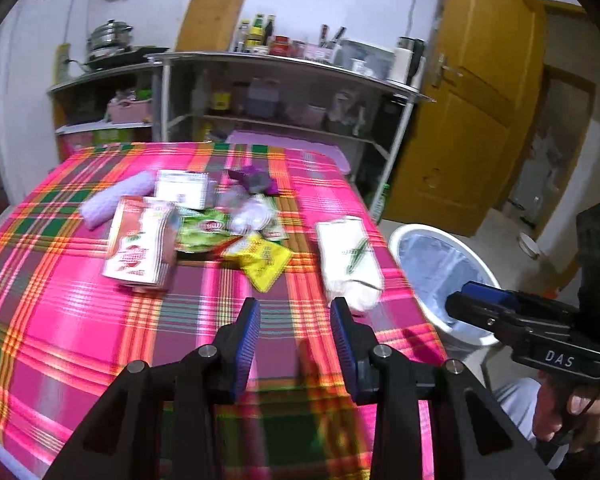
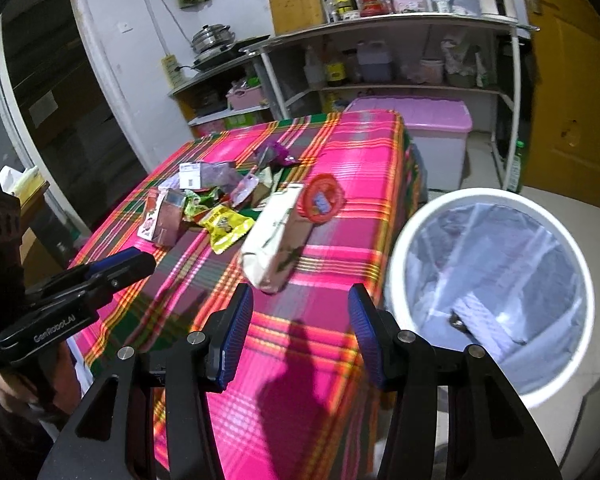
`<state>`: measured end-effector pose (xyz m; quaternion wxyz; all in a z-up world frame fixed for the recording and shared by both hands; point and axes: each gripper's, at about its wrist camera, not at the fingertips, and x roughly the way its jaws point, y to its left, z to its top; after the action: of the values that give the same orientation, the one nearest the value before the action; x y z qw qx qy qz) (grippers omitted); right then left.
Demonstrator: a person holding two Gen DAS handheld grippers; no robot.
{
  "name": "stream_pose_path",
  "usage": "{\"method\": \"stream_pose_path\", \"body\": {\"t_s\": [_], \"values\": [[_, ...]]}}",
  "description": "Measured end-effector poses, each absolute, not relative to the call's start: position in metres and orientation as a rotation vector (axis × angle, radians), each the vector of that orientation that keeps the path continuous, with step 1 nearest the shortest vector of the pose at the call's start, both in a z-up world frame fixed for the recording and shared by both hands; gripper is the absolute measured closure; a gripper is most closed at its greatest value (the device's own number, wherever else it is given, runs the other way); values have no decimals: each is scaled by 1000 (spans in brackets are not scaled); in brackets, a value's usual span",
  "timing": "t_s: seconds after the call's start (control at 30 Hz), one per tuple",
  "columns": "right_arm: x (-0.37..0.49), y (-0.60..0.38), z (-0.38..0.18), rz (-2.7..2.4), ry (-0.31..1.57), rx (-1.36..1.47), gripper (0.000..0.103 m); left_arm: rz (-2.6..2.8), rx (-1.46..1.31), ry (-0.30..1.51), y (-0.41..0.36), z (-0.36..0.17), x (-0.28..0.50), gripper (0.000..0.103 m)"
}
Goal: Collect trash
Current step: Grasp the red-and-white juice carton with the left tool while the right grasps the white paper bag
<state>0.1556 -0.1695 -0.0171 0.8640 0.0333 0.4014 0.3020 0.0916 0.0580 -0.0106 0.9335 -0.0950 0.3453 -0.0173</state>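
Trash lies on the pink plaid table [image 1: 80, 320]: a white packet [image 1: 350, 258] [image 2: 274, 236] nearest the right edge, a yellow wrapper [image 1: 260, 260] [image 2: 224, 228], a green wrapper [image 1: 204, 232], a red-and-white carton [image 1: 138, 246] [image 2: 160, 220], a white box [image 1: 182, 188] and a purple wrapper [image 1: 256, 180]. A red round lid [image 2: 320, 200] rests by the white packet. My left gripper [image 1: 296, 312] is open and empty over the table's near part. My right gripper [image 2: 300, 300] is open and empty near the table's right edge. A white bin [image 2: 492, 272] [image 1: 440, 268] with a clear liner stands right of the table.
A lilac roll [image 1: 116, 198] lies at the table's left. Metal shelves [image 1: 284, 92] with bottles and pots stand behind. A pink-lidded storage box [image 2: 432, 136] sits on the floor by the shelves. A yellow door [image 1: 472, 92] is at the right.
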Motion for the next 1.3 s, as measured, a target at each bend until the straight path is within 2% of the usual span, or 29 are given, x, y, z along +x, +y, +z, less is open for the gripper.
{"method": "stream_pose_path", "body": {"t_s": [0.17, 0.33, 0.6, 0.9, 0.97, 1.0, 1.03, 1.07, 1.3], "values": [[169, -150, -22, 647, 863, 60, 52, 50, -207, 709, 90, -16, 95, 67], [183, -133, -29, 652, 887, 66, 52, 138, -204, 697, 121, -18, 102, 52], [202, -112, -37, 658, 920, 56, 52, 153, -177, 708, 142, -25, 126, 42], [211, -95, -47, 661, 954, 22, 52, 160, -177, 759, 156, -41, 148, 41], [211, -93, -47, 655, 948, 8, 55, 149, -180, 763, 156, -43, 149, 41], [210, -93, -47, 656, 943, 7, 66, 147, -183, 763, 156, -44, 149, 41], [210, -93, -47, 667, 942, 13, 70, 145, -188, 764, 157, -45, 150, 45], [209, -93, -47, 668, 941, 15, 70, 146, -194, 769, 158, -47, 151, 49], [201, -96, -41, 673, 918, 14, 72, 164, -216, 754, 161, -46, 145, 49]]}}
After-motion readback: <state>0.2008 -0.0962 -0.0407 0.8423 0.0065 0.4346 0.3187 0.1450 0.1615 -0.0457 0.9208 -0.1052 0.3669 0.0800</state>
